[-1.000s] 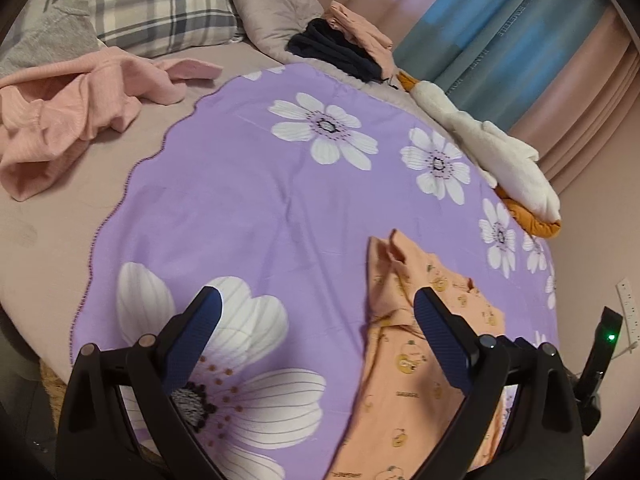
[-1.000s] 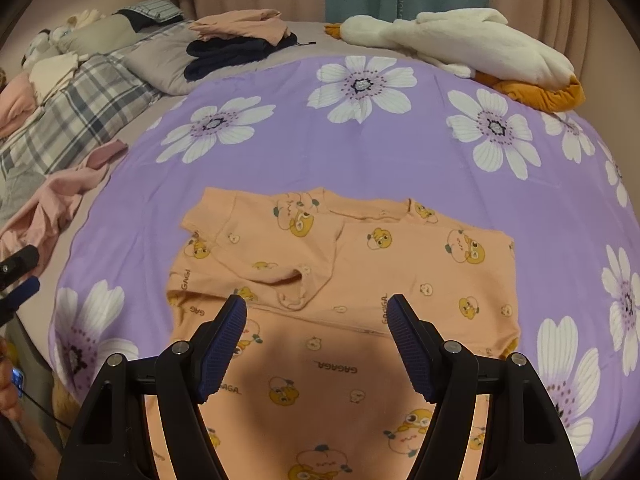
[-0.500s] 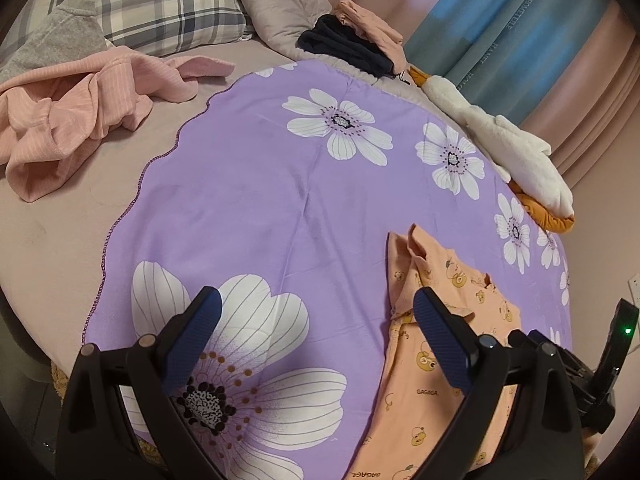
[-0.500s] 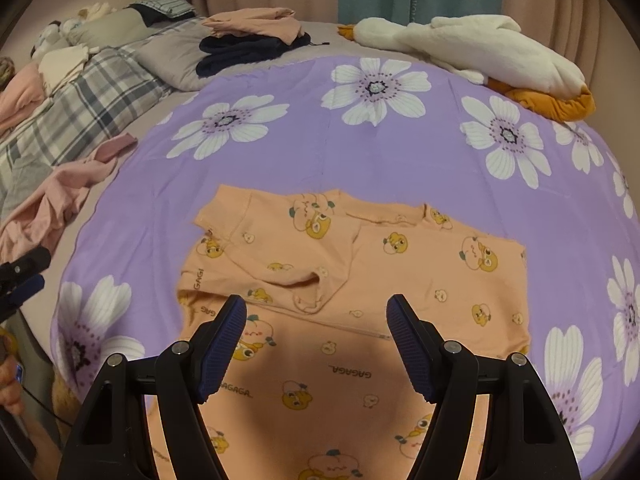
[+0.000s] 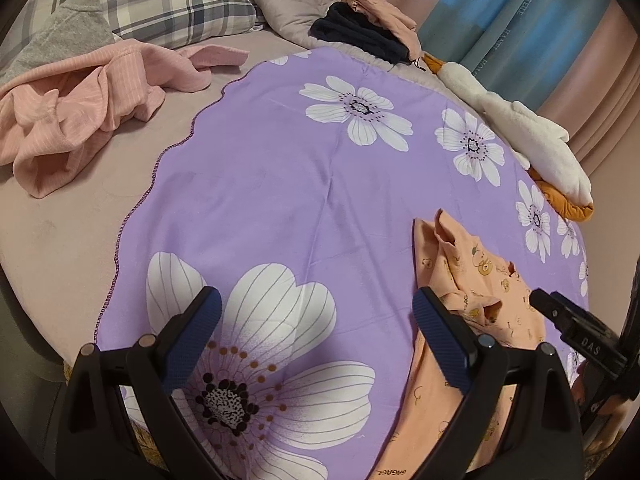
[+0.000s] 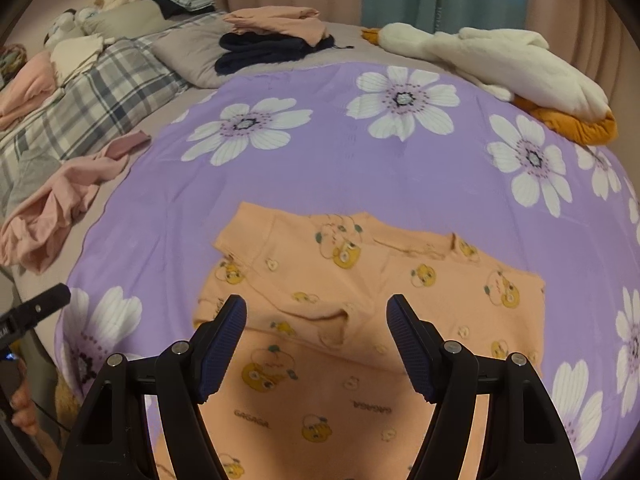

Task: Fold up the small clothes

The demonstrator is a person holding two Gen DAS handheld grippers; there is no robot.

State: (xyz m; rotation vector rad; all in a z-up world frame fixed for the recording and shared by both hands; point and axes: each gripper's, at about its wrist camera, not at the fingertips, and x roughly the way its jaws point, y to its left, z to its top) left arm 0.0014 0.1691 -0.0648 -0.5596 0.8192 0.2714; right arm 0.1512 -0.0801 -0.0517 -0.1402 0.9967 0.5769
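A small orange garment (image 6: 360, 312) with a cartoon print lies flat on the purple flowered sheet (image 6: 320, 168), one sleeve folded across its front. It also shows at the right of the left wrist view (image 5: 472, 280). My right gripper (image 6: 316, 312) is open and empty, hovering over the garment's near half. My left gripper (image 5: 316, 304) is open and empty over a big white flower, to the left of the garment. The tip of the right gripper (image 5: 572, 320) shows at the right of the left wrist view.
A crumpled pink garment (image 5: 80, 108) lies on the bare mattress at the left. Folded pink and navy clothes (image 6: 272, 40) sit on a grey pillow at the back. A white plush goose (image 6: 500, 64) lies at the back right. Plaid bedding (image 5: 160, 0) is at the back left.
Both grippers have drawn back toward the near edge of the bed and stayed open. The garment has not moved.
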